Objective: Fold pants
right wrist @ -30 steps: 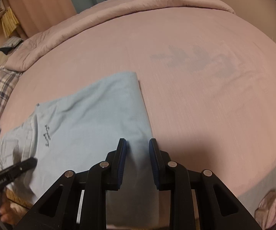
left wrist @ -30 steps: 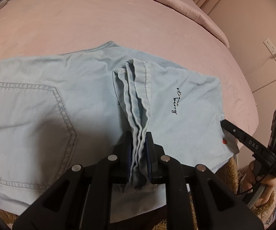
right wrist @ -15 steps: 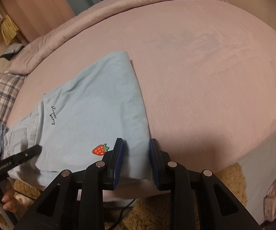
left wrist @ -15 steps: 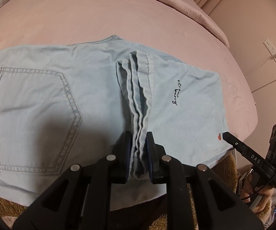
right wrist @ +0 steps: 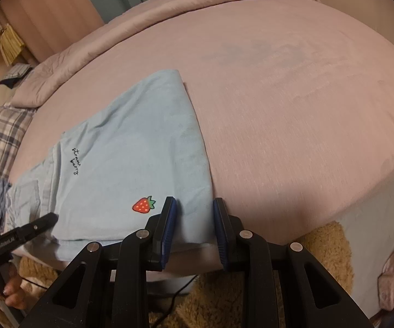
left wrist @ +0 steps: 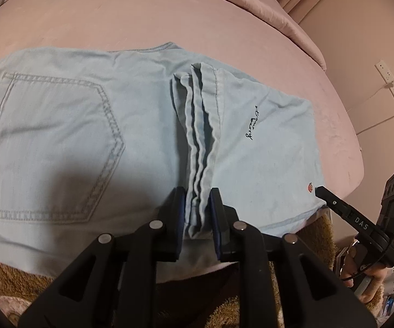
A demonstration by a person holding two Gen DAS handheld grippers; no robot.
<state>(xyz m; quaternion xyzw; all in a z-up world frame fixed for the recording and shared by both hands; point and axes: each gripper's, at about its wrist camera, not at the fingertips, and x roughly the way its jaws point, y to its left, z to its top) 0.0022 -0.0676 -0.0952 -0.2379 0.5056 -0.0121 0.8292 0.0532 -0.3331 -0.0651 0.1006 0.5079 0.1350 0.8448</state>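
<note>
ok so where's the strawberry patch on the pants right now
The strawberry patch sits near the pants' front edge, just left of the right gripper, below the cursive lettering.

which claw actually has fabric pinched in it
The left claw: the pants' bunched hems sit clamped between its pads. The right claw stands open over the folded edge.

Left gripper: fingers level, pointing forward, jaws drawn narrow on a bunched ridge of cloth. Right gripper: fingers level, jaws parted wide, cloth edge lying between them, pads not pressing. A hand grips the left handle, low.
</note>
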